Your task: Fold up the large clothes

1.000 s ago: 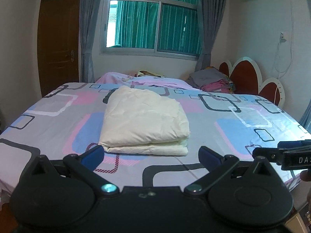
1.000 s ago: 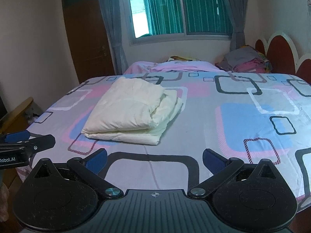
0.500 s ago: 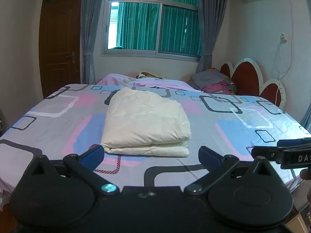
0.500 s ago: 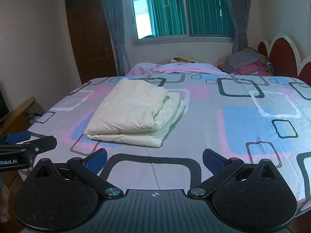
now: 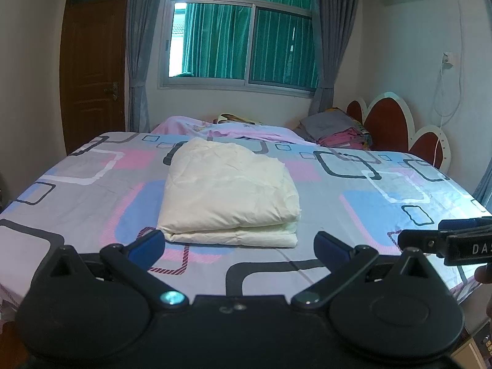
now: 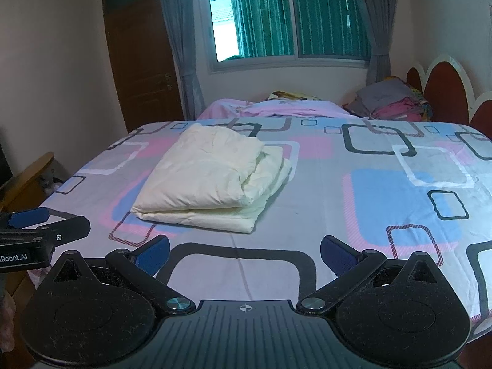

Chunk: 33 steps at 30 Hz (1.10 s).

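Broad bed (image 5: pixel 384 196) under a patterned sheet of grey, pink and blue squares, filling most of both views and serving as the flat working surface, probably chosen for room to spread a large garment. Toward the left half of the bed, well clear of every edge, a cream garment (image 5: pixel 229 190) lying as a thick rectangular bundle, layers stacked flat; smooth folded edge toward the cameras, looser layered edges showing on its right side in the right wrist view (image 6: pixel 212 178). Judged from that tidy stack, folding looks finished or nearly so, with perhaps only the slightly fanned right-hand layers left to square up. At the far edge by the headboard, a rumpled pink blanket (image 5: pixel 233 129) and a pile of folded clothes (image 5: pixel 335 129), set aside out of the working area. Nearer, both tools held back at the near edge of the bed, level and aimed forward at the bundle, touching nothing. Left gripper (image 5: pixel 238 244) with fingers spread wide and empty, the bundle's near edge framed between the blue pads (image 5: pixel 147 246). Right gripper (image 6: pixel 244 252) likewise spread wide, empty, over bare sheet just right of the bundle. Each tool visible at the margin of the other's view, side by side and apart.
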Available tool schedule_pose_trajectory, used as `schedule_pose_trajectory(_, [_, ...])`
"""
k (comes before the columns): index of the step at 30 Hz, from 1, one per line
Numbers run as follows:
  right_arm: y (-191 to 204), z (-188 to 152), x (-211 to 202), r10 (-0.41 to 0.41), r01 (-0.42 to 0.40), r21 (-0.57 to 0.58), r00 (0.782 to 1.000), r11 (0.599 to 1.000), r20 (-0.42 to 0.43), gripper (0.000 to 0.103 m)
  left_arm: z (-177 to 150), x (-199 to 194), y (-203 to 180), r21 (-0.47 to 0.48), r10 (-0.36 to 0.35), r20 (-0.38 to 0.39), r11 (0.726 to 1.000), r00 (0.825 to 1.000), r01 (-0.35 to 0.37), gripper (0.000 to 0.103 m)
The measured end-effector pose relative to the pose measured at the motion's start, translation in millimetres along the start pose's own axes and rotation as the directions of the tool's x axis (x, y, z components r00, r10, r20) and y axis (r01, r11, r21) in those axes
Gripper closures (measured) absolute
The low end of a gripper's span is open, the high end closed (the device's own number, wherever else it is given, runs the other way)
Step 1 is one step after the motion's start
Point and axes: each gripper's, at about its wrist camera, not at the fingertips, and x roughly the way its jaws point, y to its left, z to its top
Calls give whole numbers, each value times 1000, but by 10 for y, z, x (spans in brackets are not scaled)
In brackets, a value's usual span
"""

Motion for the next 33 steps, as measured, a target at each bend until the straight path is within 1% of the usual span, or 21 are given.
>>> schedule_pose_trajectory(33, [-21,39,-10,-7,7,-6,1000,1000,1,0,36,27,0,6,-3,0,1000,1000,3,0])
